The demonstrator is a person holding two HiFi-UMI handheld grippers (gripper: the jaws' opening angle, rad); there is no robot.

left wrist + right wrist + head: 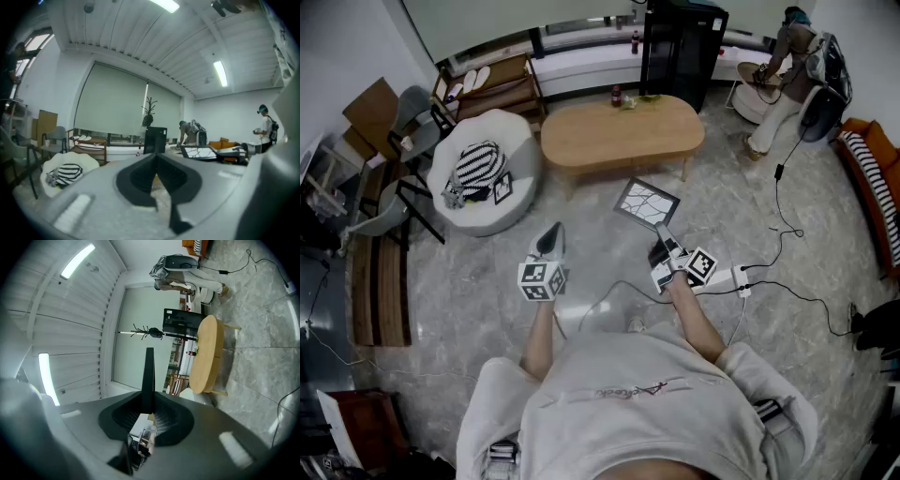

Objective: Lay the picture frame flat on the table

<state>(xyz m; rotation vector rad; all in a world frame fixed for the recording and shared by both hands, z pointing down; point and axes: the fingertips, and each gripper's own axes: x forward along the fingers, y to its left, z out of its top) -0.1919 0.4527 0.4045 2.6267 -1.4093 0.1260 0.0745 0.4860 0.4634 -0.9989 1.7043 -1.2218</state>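
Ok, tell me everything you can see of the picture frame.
The picture frame is a thin, dark-rimmed rectangle around a pale picture of dark branching lines. It is in the air, roughly level and face up, over the floor just short of the wooden table. The right gripper clamps its near edge; nothing else touches it.

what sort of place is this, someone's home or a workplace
Probably a lounge corner of an office or lab rather than a home: a low oval wooden table, a white cushioned seat and an orange sofa stand on a stone-look floor.
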